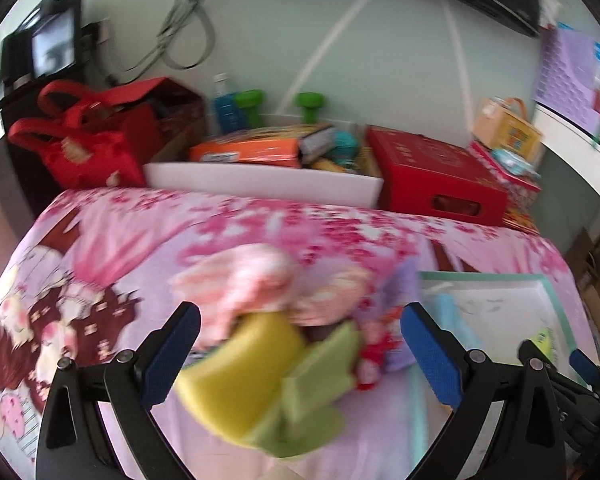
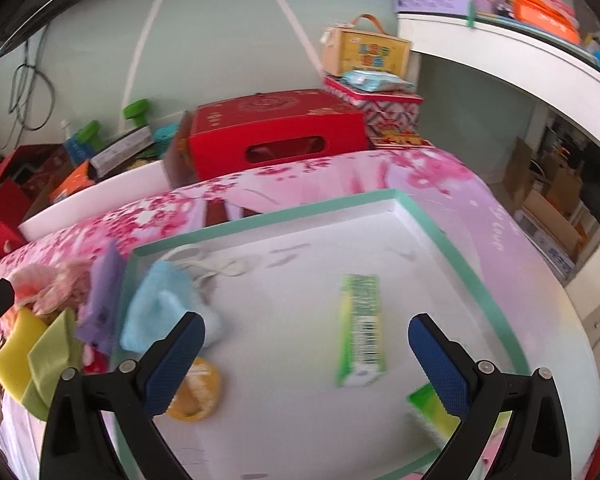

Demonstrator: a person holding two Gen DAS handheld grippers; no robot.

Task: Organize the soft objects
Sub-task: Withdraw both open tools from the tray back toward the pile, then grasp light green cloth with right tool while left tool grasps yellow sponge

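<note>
Showing only in the right view: a green packet (image 2: pixel 362 330) inside the tray (image 2: pixel 432 220).

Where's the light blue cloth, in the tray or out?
In. The light blue cloth lies inside the tray, by its left rim, with a white cord beside it.
</note>
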